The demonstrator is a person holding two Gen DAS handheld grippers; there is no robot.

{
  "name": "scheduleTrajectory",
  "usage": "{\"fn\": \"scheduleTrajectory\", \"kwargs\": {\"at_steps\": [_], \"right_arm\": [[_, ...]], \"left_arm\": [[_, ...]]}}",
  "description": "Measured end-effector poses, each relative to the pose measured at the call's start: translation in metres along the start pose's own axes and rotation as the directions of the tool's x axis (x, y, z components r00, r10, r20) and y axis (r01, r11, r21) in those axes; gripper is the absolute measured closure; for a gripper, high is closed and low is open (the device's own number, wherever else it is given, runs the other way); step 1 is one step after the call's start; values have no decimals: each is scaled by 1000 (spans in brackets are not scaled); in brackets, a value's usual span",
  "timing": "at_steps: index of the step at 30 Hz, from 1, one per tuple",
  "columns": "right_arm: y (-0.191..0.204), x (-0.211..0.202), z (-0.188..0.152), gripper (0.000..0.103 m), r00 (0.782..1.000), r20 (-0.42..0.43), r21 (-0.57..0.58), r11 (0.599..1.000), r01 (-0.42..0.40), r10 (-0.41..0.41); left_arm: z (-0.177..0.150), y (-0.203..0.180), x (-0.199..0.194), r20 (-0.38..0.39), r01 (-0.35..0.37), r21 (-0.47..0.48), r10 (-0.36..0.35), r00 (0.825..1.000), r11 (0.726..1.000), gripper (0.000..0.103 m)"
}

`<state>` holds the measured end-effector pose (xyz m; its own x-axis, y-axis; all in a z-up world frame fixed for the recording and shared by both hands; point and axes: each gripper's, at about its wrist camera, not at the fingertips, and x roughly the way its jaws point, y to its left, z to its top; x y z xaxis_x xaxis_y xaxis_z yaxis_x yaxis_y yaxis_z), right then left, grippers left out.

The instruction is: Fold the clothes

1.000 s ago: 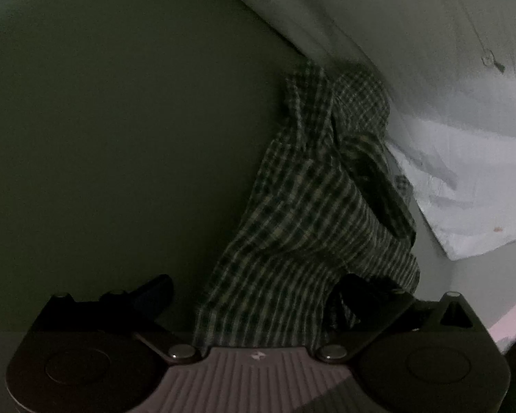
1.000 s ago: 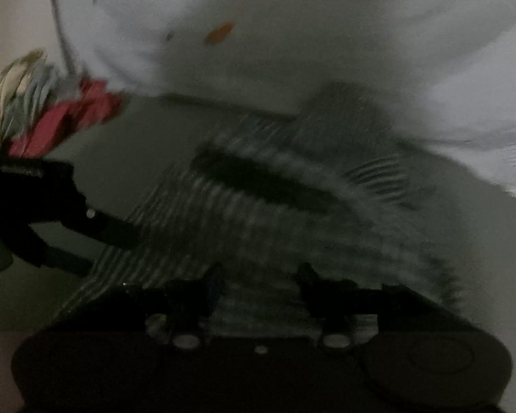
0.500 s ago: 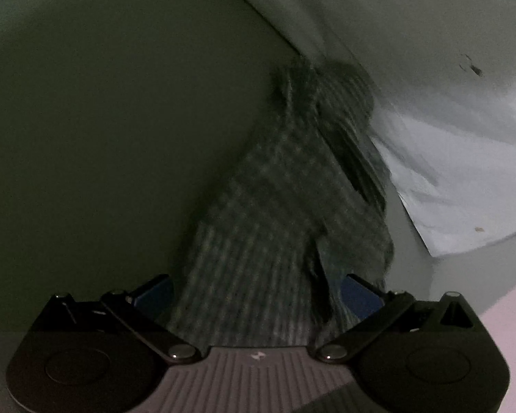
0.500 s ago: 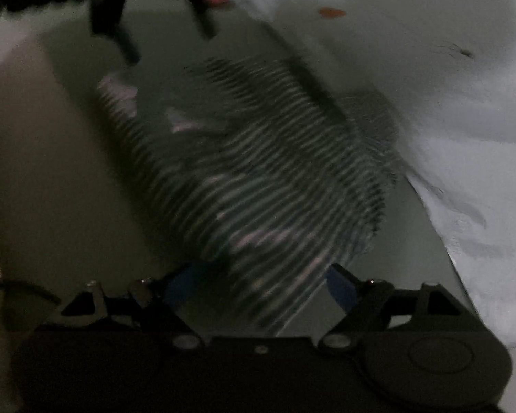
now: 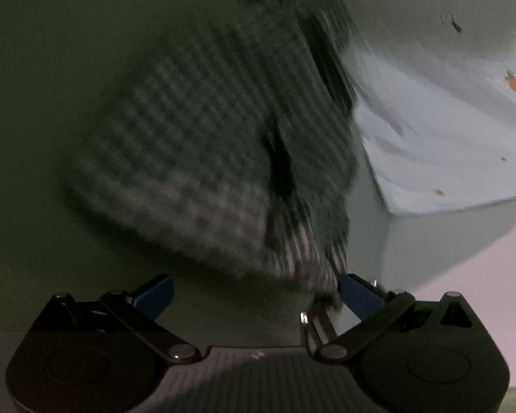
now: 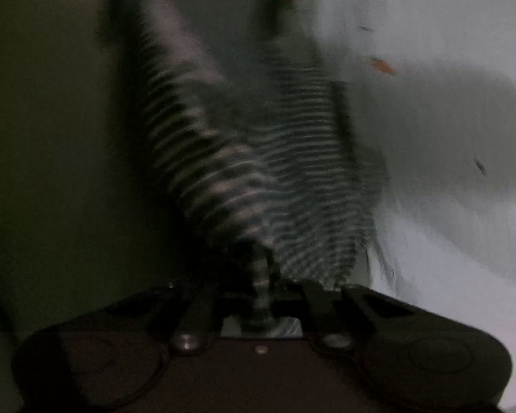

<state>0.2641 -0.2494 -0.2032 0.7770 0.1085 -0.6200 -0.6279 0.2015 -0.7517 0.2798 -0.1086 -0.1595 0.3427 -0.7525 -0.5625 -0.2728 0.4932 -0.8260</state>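
- Left wrist view: the left gripper (image 5: 254, 292) is seen from behind, its jaws spread wide, the blue pads (image 5: 154, 294) well apart and nothing pressed between them.
- A checked garment (image 5: 203, 144), dark with pale lines, is spread on the grey-green tabletop (image 5: 51, 103) ahead of the jaws; it is smeared by motion blur.
- The garment's near edge lies just ahead of the open jaws, and its near right corner reaches down to the right-hand blue pad; whether they touch cannot be told.
- A pale blue-white cloth (image 5: 447, 120) with small orange specks lies on the right, its edge passing behind the garment's far side.
- A narrow metal piece (image 5: 318, 320) stands just inside the right-hand finger.
- Right wrist view: the right gripper (image 6: 263, 301) is dark and blurred; its jaws are closing and are seen drawn together, pinching a bunched strip of the checked garment (image 6: 258, 172).
- From that pinch the fabric fans upward and away over the tabletop (image 6: 51, 137) in two striped-looking folds.
- The pale cloth (image 6: 447, 189) fills the right side, the garment's right edge lying against or over it; which of the two cannot be told.
- A dark shape at the top edge is too blurred to identify.
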Motion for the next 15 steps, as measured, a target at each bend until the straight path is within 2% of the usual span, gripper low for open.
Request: {"fn": "scheduleTrajectory", "kwargs": {"at_steps": [4, 6, 10, 13, 15], "right_arm": [[-39, -11, 9, 96, 1000, 14, 219, 976, 2, -6], [-49, -13, 13, 96, 1000, 20, 258, 966, 11, -16], [-60, -15, 19, 96, 999, 28, 312, 950, 17, -27], [-68, -13, 20, 96, 999, 34, 339, 941, 9, -22], [-66, -13, 19, 96, 999, 39, 335, 942, 7, -21]], "left_arm": [[-5, 9, 15, -24, 86, -82, -89, 996, 993, 0], [-1, 17, 18, 17, 146, -151, -145, 989, 978, 0], [12, 37, 16, 169, 282, -293, -241, 956, 914, 0], [22, 56, 13, 271, 350, -407, -255, 928, 843, 1], [27, 64, 13, 307, 364, -455, -241, 921, 812, 5]]}}
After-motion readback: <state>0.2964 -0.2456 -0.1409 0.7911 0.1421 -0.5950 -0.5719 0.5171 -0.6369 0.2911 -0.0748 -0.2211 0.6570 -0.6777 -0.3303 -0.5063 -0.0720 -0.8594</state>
